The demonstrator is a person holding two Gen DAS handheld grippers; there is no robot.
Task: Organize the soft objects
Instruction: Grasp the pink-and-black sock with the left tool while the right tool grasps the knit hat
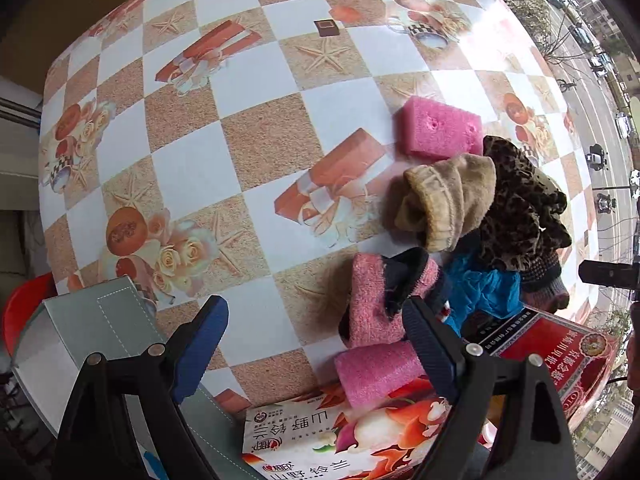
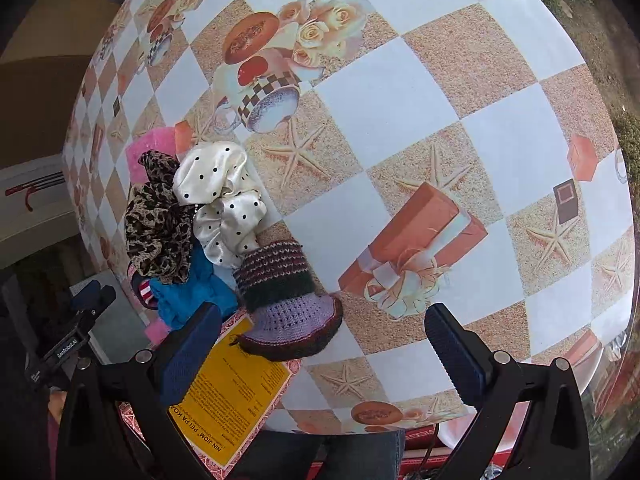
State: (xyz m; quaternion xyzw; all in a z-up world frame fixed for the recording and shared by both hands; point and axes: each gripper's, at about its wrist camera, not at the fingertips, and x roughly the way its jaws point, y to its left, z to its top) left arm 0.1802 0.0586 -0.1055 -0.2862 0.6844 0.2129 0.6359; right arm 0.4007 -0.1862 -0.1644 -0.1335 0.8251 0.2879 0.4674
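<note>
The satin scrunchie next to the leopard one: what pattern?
White with black polka dots, clearest in the right wrist view.

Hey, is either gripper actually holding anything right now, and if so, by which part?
Nothing is held. The left gripper and the right gripper are both open, with only tablecloth between the fingers of each.

My left wrist camera looks down along its fingers from close above the checkered table [image 1: 256,136], soft pile right of frame. My right wrist camera faces the same leopard-print cloth [image 2: 160,216] from the opposite side.
</note>
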